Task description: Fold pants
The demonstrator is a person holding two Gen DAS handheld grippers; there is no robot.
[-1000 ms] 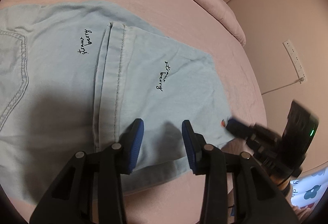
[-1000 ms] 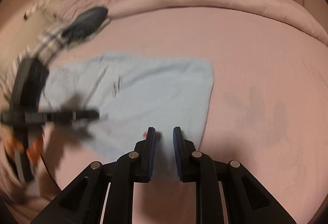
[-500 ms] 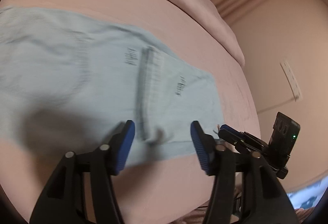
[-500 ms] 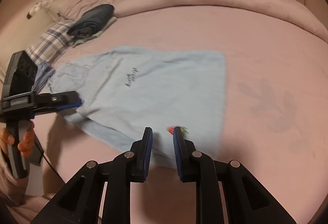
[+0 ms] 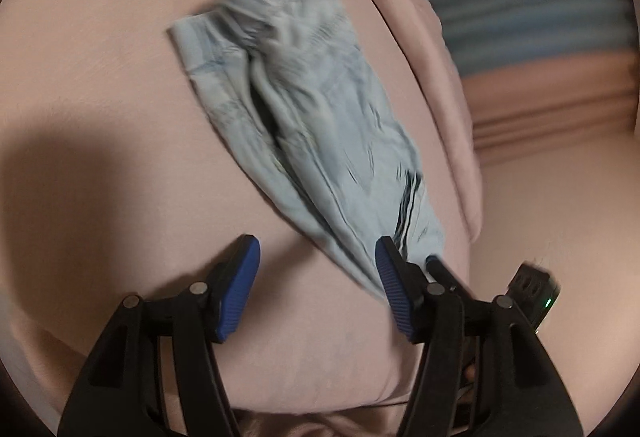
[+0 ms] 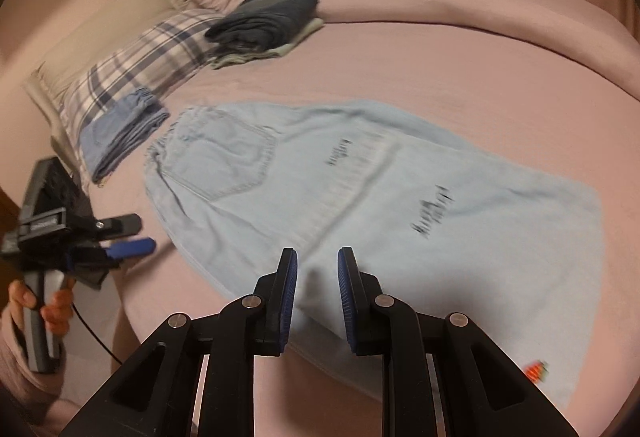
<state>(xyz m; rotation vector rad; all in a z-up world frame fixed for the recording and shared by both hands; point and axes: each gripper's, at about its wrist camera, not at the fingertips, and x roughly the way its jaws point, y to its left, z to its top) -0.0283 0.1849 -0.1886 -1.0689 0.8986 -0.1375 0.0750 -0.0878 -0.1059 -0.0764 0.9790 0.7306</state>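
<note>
1. We see our left gripper (image 5: 318, 283) with jaws just opened wide, nothing between them.
2. Our right gripper (image 6: 312, 299) keeps a narrow empty gap, unclamped.
3. The pale denim pants (image 6: 360, 205) lie flat on the pink bed (image 6: 460, 77), beside both grippers.

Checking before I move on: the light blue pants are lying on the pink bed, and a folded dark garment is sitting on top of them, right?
Not quite. In the right wrist view the folded dark garment sits apart from the light blue pants, farther back on the pink bed beside the plaid pillow.
</note>
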